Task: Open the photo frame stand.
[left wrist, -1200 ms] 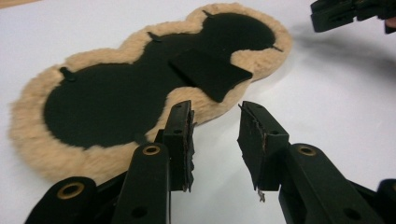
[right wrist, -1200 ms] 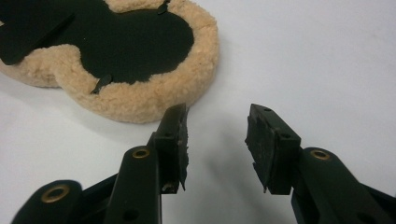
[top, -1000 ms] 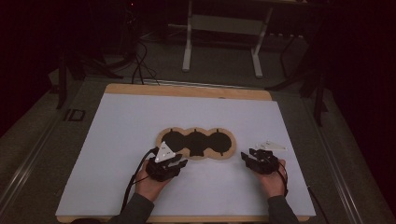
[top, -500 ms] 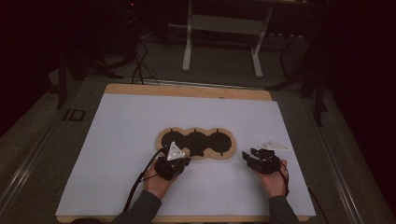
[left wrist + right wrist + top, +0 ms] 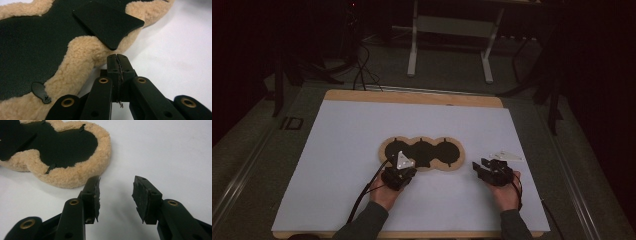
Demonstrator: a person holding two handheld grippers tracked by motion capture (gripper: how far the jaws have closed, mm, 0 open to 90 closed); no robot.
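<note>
Left claw (image 5: pixel 117 61) clenched empty beside fleece pad (image 5: pixel 82 50); right claw (image 5: pixel 116 192) released; pad's far end cut off.

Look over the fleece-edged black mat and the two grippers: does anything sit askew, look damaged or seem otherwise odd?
Yes. A loose black sheet lies crooked across the fleece-edged mat, one corner overhanging the fleece rim. The right gripper has worn, ragged pads. The left gripper is shut on nothing.

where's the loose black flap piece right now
In the left gripper view the black flap lies tilted over the near fleece rim of the three-lobed fleece pad, just beyond the left gripper, whose jaws are shut and empty.
</note>
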